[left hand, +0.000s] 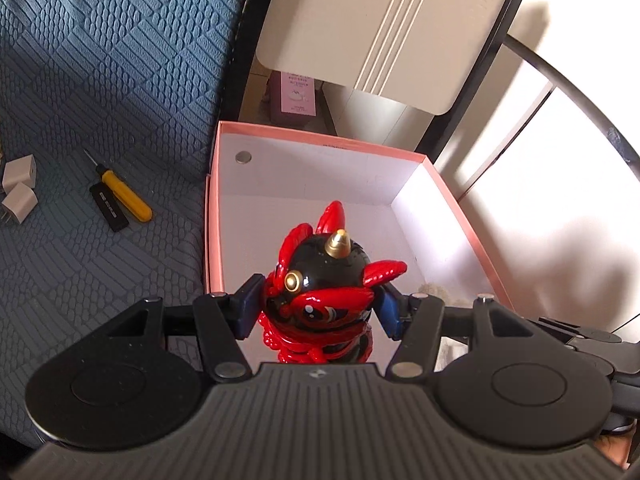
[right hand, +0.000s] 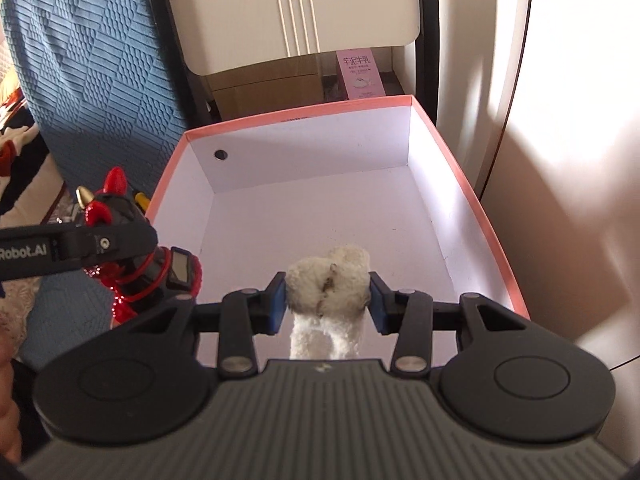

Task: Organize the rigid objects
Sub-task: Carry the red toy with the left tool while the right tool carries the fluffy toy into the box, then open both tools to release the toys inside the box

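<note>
Both tongs are loaded: your left tongs (left hand: 320, 306) pinch the red and black figurine (left hand: 324, 292) at the near left edge of the pink box (right hand: 480, 208), and your right tongs (right hand: 328, 298) pinch a white fluffy toy (right hand: 328, 276) over the box's near floor. Neither piece is set down yet, and apart from those two the box floor looks bare, so by my reading you are early in the sorting. Still out on the blue quilted cover (left hand: 120, 60) lie a yellow screwdriver (left hand: 124, 194), a black stick (left hand: 108, 206) touching it, and two white plugs (left hand: 20, 188). The plugs are cut off at the frame edge, and the fluffy toy's lower part hides behind the tongs' body.
</note>
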{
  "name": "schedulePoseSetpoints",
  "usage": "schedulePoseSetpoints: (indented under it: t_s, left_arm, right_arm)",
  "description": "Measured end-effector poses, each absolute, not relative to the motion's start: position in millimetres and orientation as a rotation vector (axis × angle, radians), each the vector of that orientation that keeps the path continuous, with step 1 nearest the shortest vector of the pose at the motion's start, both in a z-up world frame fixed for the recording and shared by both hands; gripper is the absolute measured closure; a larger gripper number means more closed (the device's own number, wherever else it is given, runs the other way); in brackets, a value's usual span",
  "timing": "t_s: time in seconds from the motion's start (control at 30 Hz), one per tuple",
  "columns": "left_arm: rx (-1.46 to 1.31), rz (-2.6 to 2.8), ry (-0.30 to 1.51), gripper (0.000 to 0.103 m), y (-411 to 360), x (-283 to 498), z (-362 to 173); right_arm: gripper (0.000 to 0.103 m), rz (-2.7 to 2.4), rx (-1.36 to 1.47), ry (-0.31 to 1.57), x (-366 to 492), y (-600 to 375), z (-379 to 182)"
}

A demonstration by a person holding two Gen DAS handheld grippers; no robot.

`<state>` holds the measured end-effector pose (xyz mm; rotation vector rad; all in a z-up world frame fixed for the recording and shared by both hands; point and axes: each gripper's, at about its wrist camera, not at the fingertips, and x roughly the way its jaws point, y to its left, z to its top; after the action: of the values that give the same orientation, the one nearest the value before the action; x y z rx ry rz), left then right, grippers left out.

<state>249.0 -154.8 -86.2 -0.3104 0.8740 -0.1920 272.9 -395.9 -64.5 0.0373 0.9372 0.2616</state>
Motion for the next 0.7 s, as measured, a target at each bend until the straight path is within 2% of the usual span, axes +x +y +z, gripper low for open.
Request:
schedulePoseSetpoints:
  t_s: [0.4, 0.43, 0.5, 0.57, 0.7]
  left_arm:
    - [-0.252, -0.205, 0.929, 0.038, -154, 250, -102]
    - [-0.242, -0.202, 0.918, 0.038, -153, 248, -99]
    - [-0.235, -0.203, 0.895, 0.035, -151, 245, -91]
    - [-0.240, -0.203, 0.877, 0.033, -147, 242, -83]
    - [-0.243, -0.206, 0.818, 0.033, -137, 232, -61]
  right_arm:
    - [0.057, 0.300, 0.061, 1.017, 275, -398, -73]
    - [0.055, 0.297, 0.067, 1.017, 275, -398, -72]
    - [0.040, 0.288, 0.072, 1.012, 273, -396, -69]
    - [0.034, 0.292, 0.071, 1.001, 272, -392, -64]
    - [0.034, 0.289, 0.080, 0.958, 266, -385, -46]
